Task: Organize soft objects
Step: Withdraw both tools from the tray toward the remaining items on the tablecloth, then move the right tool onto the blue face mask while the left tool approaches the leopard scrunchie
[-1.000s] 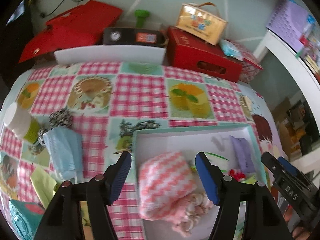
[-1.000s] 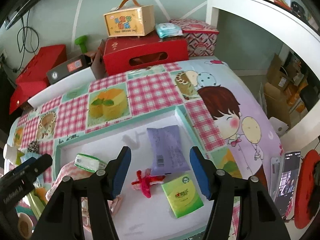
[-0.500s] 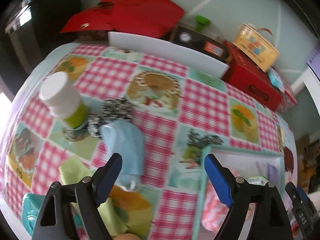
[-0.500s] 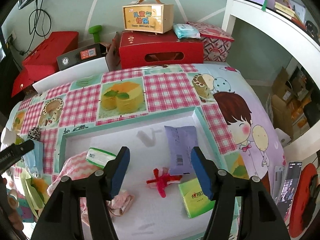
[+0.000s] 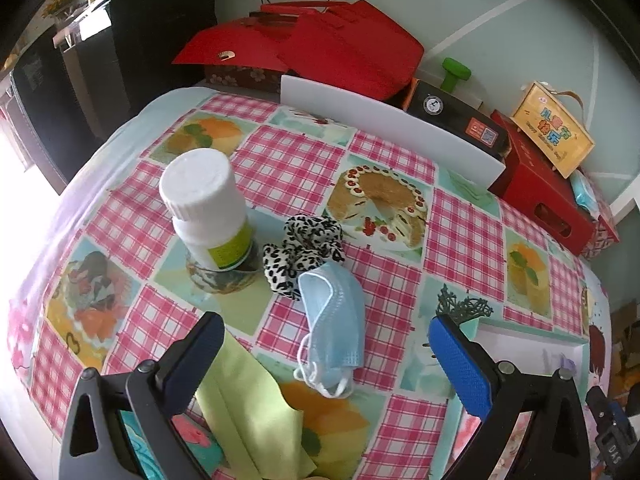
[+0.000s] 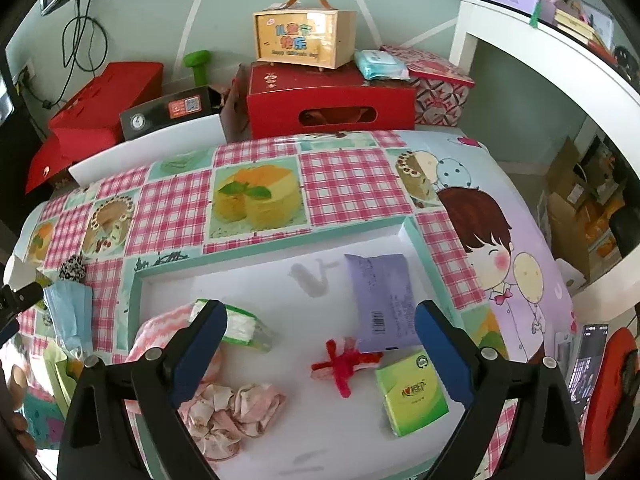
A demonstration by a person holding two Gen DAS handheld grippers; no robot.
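1. My left fingers [image 5: 322, 364]: spread wide, having just been opening, gripping nothing. They hang above the loose pile on the table, presumably readied for the next pick.

2. Pale blue pleated face mask [image 5: 334, 322]: lies flat on the pink-checked tablecloth [image 5: 288, 160], between my left fingers and slightly ahead, ear loops trailing toward me. Judged the nearest candidate for collection.

3. Black-and-white leopard-print fabric scrunchie [image 5: 302, 250]: just beyond the mask, touching its far edge.

4. White plastic bottle with green label [image 5: 208, 212]: upright, ahead and left of my left fingers; hard, so likely left behind.

5. Lime-green folded cloth [image 5: 244, 408]: beneath my left fingers, at the near edge.

6. My right fingers [image 6: 320, 344]: also parted wide, just been opening, empty, poised over the shallow white tray with teal rim [image 6: 280, 248], where the soft goods gather.

7. Tray contents: pink-and-white zigzag knitted cloth [image 6: 160, 328] under the left finger; lilac tissue packet [image 6: 382, 300] and green tissue packet [image 6: 412, 392] toward the right; red pipe-cleaner twist [image 6: 344, 364] between.
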